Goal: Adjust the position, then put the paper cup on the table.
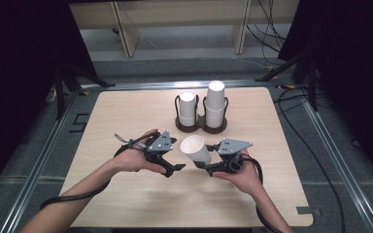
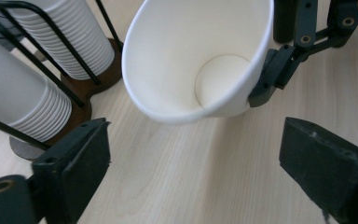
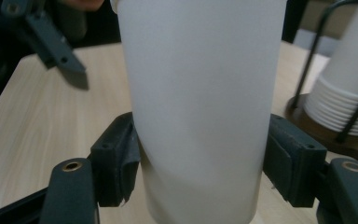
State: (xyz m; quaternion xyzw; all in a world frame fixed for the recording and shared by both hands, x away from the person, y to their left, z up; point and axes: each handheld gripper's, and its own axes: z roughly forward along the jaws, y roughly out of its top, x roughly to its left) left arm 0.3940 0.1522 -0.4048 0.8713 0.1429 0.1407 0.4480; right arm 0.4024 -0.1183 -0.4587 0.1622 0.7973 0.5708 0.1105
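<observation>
Two hand-held tools of black moulded plastic are seen, the left tool (image 1: pixel 171 167) and the right tool (image 1: pixel 205 166) each topped by a grey three-cornered plate dotted with small screws. Blocky black pads (image 2: pixel 77 161) are carried on linked black arms, with brass-coloured bushings set at the pivots. A thick black cable (image 1: pixel 77 195) is trailed from each tool. The forearms are left uncovered.

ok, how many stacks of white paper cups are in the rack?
2: a shorter stack of white paper cups in the dark wire rack on its left side, a taller stack on its right side.
</observation>
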